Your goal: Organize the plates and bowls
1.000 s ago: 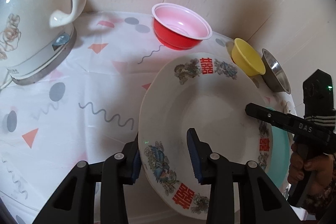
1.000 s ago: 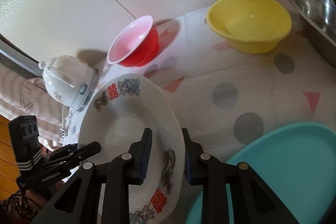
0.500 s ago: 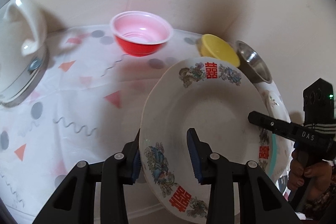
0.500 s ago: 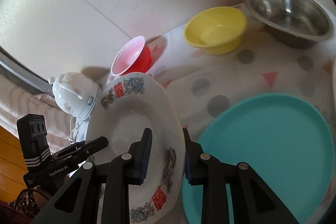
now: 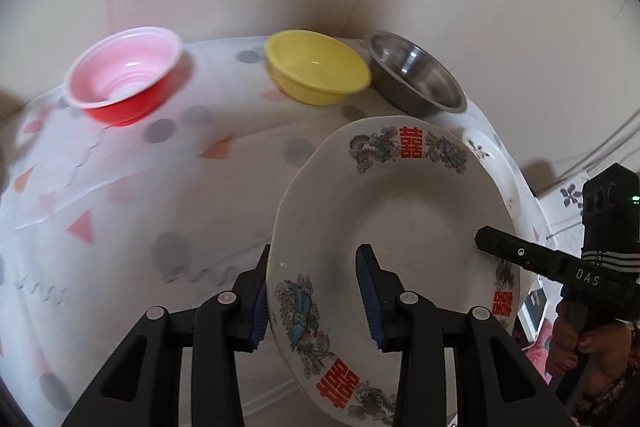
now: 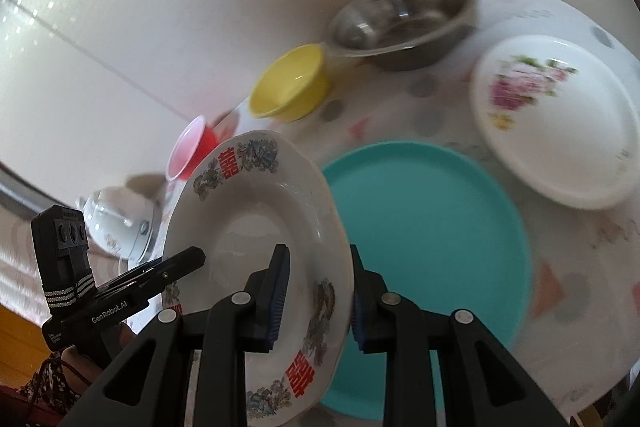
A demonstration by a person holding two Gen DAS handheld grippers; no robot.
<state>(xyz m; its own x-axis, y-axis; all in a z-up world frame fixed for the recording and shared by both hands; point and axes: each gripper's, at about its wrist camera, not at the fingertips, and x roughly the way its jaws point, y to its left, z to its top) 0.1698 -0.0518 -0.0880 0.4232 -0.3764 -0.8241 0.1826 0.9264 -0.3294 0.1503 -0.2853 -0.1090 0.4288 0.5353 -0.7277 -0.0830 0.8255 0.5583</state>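
A white plate (image 5: 400, 219) with red characters and blue-green bird patterns is held tilted above the table by both grippers. My left gripper (image 5: 314, 255) is shut on its near-left rim. My right gripper (image 6: 318, 251) is shut on the opposite rim, and one of its fingers (image 5: 516, 251) shows over the plate's right edge. Below and right of the held plate (image 6: 256, 227) lies a teal plate (image 6: 432, 219). A white plate with a pink rose (image 6: 560, 131) sits beyond it.
Along the wall stand a red bowl (image 5: 124, 79), a yellow bowl (image 5: 316, 71) and a steel bowl (image 5: 416, 75). A white kettle (image 6: 116, 223) sits at the far left. The patterned tablecloth (image 5: 120, 187) covers the table, and a hand (image 5: 572, 343) grips the right tool.
Both grippers have carried the plate rightward along the table and rolled. The kettle has left the left wrist view. The teal plate and then the rose plate have come into the right wrist view.
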